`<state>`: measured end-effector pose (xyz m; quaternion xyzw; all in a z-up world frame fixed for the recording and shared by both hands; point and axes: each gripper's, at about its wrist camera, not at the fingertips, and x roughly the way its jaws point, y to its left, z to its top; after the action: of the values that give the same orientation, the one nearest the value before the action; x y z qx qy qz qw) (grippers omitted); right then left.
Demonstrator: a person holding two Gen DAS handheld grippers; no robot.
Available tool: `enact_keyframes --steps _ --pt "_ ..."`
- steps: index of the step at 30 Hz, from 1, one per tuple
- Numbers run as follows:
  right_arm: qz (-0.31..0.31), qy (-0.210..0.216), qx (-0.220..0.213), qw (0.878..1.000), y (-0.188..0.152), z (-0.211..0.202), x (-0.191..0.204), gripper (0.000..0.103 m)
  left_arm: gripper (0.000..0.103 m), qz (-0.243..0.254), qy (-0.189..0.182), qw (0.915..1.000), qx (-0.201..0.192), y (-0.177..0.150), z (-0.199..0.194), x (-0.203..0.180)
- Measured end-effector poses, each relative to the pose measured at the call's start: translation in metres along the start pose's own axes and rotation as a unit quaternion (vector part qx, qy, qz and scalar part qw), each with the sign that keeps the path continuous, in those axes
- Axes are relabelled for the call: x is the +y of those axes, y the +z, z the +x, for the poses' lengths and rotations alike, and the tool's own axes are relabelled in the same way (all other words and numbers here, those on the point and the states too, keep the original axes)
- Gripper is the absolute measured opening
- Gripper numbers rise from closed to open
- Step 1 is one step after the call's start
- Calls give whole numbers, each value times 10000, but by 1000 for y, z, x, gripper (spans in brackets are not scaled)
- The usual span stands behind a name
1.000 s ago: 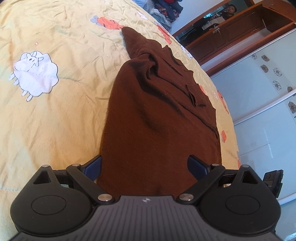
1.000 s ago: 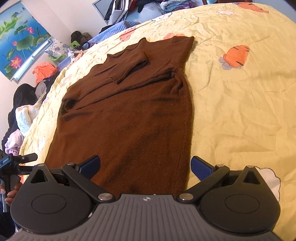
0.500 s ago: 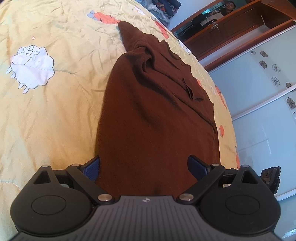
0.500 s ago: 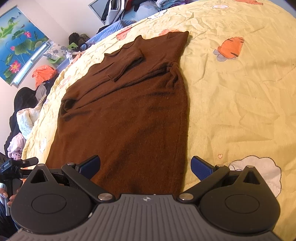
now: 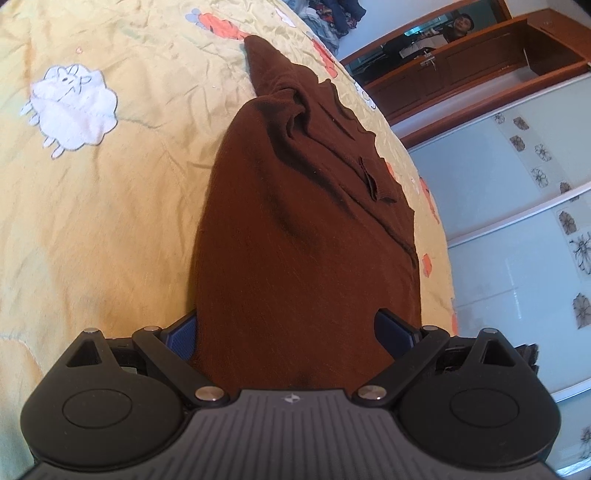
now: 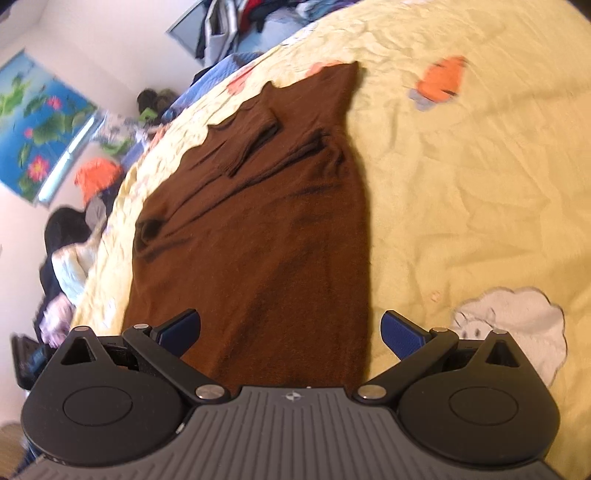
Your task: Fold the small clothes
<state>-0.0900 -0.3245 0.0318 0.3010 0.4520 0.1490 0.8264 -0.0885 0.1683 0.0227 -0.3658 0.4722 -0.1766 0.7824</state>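
Observation:
A dark brown long-sleeved knit garment [image 5: 295, 229] lies lengthwise on the yellow bedspread [image 5: 92, 221], sleeves folded over its chest at the far end. My left gripper [image 5: 288, 332] is open at the near hem, its blue pads [image 5: 183, 334] wide apart with the cloth running up between them. In the right wrist view the same garment [image 6: 258, 221] stretches away from me. My right gripper [image 6: 291, 332] is open too, straddling the hem's right part; one pad [image 6: 400, 332] sits over bare bedspread [image 6: 461, 184].
White sheep patches [image 5: 74, 107] [image 6: 517, 325] and an orange patch [image 6: 443, 81] decorate the cover. A wooden cabinet [image 5: 461, 66] and glass sliding doors [image 5: 517, 221] stand beyond the bed. Clothes piles [image 6: 236, 22] [image 6: 70, 251] and a lotus poster [image 6: 40, 125] border the other side.
Both grippers have shifted and tilted a little over the hem end, so the sheep patches sit differently in view. The jaws stayed wide apart. The garment lies as before.

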Motion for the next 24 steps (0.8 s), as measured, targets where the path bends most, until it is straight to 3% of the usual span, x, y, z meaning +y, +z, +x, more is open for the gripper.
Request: enact_keyframes --steps 7,13,20,23,24 --pt "364 315 81 9988 -5 -3 -13 103 98 -135 -130 9997 130 1 2 1" --pt "604 1062 479 9914 -18 3 -17 103 97 -210 -328 9989 277 -10 2 3" --pt "974 1554 656 9808 -36 3 -20 91 96 -267 -511 9971 495 -27 5 1" --pt "929 1536 766 9808 -42 3 -19 80 74 -97 -363 9973 631 -32 5 -3" --pt "944 1557 800 9800 -43 2 -19 77 55 -66 -259 9974 662 -34 6 -4"
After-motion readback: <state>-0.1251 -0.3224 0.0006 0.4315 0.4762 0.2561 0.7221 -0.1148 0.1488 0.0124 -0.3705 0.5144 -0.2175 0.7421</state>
